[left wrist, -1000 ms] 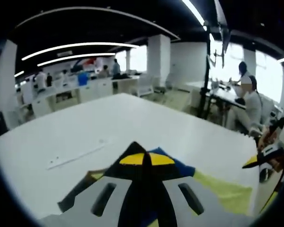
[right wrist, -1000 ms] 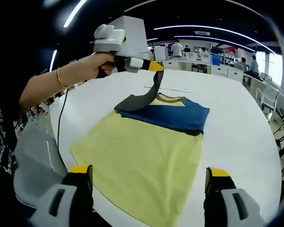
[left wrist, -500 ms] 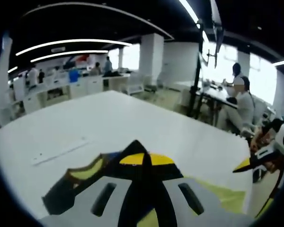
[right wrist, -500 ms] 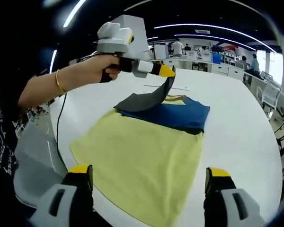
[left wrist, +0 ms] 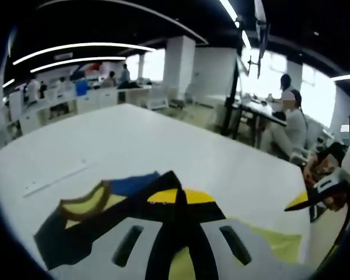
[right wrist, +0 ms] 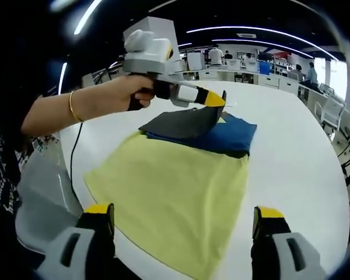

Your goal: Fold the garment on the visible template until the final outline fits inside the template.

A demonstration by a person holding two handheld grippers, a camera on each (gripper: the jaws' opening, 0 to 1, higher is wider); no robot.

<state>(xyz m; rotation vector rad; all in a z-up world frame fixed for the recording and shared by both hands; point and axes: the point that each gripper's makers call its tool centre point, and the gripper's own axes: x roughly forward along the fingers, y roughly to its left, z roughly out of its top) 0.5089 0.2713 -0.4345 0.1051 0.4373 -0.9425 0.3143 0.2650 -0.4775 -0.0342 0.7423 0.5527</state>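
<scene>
A: Left gripper (right wrist: 214, 100)?
B: Jaws pinched on the dark sleeve (right wrist: 178, 122), lifted over the garment (right wrist: 169, 186) on the white table (right wrist: 291, 157)

A: Right gripper (right wrist: 184, 224)?
B: Jaws spread wide, holding nothing, at the garment's yellow near hem

Open-plan office/lab: rows of white desks (left wrist: 76, 105), seated people (left wrist: 291, 125), strip ceiling lights (left wrist: 76, 46), big windows (left wrist: 268, 73), white pillars (left wrist: 175, 70).

Yellow-blue garment (right wrist: 175, 186) flat on white table; dark sleeve (right wrist: 178, 123) lifted, folded inward.
</scene>
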